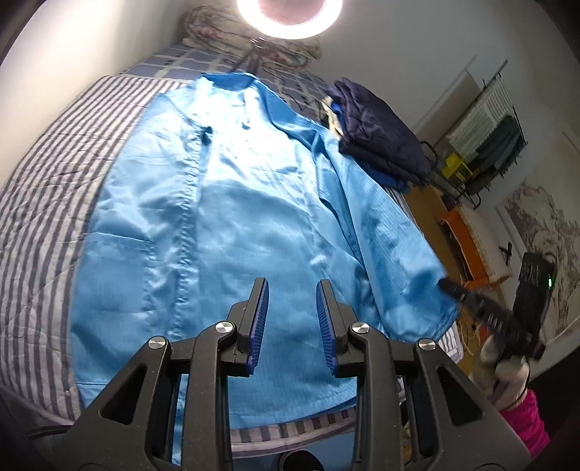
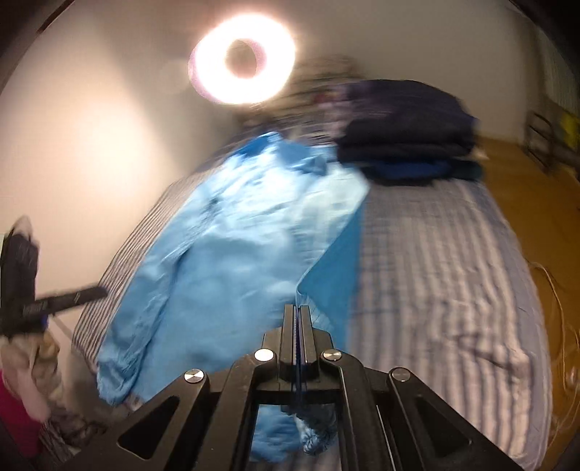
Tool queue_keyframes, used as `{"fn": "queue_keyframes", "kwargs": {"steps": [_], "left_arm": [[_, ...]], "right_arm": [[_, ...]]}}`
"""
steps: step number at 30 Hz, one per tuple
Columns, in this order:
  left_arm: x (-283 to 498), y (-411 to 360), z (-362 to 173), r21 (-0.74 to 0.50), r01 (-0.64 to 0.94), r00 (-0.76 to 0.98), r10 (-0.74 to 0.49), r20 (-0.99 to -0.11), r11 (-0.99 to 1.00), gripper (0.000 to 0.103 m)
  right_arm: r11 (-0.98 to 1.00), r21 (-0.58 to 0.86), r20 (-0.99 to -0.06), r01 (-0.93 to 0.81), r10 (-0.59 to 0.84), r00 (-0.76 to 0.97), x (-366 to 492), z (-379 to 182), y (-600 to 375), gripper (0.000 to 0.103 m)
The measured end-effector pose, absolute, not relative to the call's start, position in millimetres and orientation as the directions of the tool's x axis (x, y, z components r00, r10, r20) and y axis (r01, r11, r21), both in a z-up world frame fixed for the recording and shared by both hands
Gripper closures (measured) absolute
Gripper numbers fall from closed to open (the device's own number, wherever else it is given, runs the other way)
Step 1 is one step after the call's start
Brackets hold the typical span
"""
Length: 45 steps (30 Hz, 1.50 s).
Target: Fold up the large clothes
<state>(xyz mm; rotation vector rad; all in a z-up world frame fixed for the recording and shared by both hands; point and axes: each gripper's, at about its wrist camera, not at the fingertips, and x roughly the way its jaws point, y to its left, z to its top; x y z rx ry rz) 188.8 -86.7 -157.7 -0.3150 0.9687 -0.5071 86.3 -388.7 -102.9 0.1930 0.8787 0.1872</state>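
A large light-blue jacket point(image 1: 232, 217) lies spread front-up on a striped bed point(image 1: 54, 174). My left gripper point(image 1: 292, 290) is open and empty, hovering above the jacket's lower part. My right gripper point(image 2: 297, 311) is shut on the jacket's sleeve cuff point(image 2: 326, 279) and holds it lifted above the bed; the right wrist view is blurred. The right gripper also shows in the left wrist view point(image 1: 444, 284), pinching the sleeve end point(image 1: 417, 275). The left gripper shows at the left of the right wrist view point(image 2: 101, 291). The jacket point(image 2: 224, 261) fills the middle there.
A stack of folded dark-blue clothes point(image 1: 377, 134) sits at the bed's far right, also in the right wrist view point(image 2: 409, 130). A ring light point(image 1: 290, 14) glows overhead. A floral pillow point(image 1: 217, 32) lies at the head. An orange stool point(image 1: 467, 232) and rack point(image 1: 485, 134) stand beside the bed.
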Motion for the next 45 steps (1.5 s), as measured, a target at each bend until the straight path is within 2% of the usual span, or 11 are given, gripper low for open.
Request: {"fn": "queue_keyframes", "kwargs": {"steps": [5, 13, 23, 28, 30, 31, 32, 34, 38, 40, 45], "left_arm": [[193, -65, -157, -0.483, 0.215, 0.492, -0.521, -0.698, 0.849, 0.076], [197, -37, -175, -0.483, 0.128, 0.495, -0.478, -0.726, 0.866, 0.076], [197, -46, -219, -0.499, 0.095, 0.378, -0.495, -0.783, 0.862, 0.076], [194, -68, -238, -0.53, 0.111, 0.295, -0.538, -0.79, 0.84, 0.076], [193, -78, -245, -0.555, 0.11, 0.259, -0.563, -0.785, 0.825, 0.076], [192, -83, -249, -0.57, 0.111, 0.238, -0.578, -0.78, 0.814, 0.075], [190, -88, -252, -0.585, 0.111, 0.22, -0.594, -0.774, 0.803, 0.072], [190, -94, -255, -0.61, 0.106, 0.205, -0.617, -0.76, 0.786, 0.058], [187, -105, -260, -0.587, 0.12, 0.197, -0.599, -0.776, 0.801, 0.057], [184, -111, -267, -0.589, 0.121, 0.172, -0.601, -0.78, 0.799, 0.057], [175, -128, -277, -0.588, 0.167, 0.123, -0.608, -0.784, 0.792, 0.057]], "right_arm": [[0.945, 0.149, -0.785, -0.292, 0.292, 0.547, 91, -115, -297, 0.103], [0.846, 0.101, -0.866, -0.524, 0.334, 0.373, 90, -170, -200, 0.103], [0.745, 0.148, -0.9, -0.651, 0.375, 0.224, 56, -193, -187, 0.103], [0.74, 0.187, -0.902, -0.646, 0.39, 0.186, 42, -191, -215, 0.103], [0.715, 0.262, -0.874, -0.648, 0.46, 0.155, 34, -179, -231, 0.097], [0.708, 0.279, -0.864, -0.649, 0.48, 0.152, 32, -174, -236, 0.083], [0.702, 0.294, -0.843, -0.649, 0.511, 0.17, 27, -163, -244, 0.058], [0.685, 0.341, -0.789, -0.643, 0.581, 0.201, 22, -145, -259, 0.039], [0.684, 0.409, -0.7, -0.605, 0.66, 0.272, 27, -120, -295, 0.041], [0.749, 0.379, -0.719, -0.544, 0.609, 0.337, 38, -119, -312, 0.041], [0.883, 0.406, -0.779, -0.237, 0.47, 0.415, 87, -154, -376, 0.042]]}}
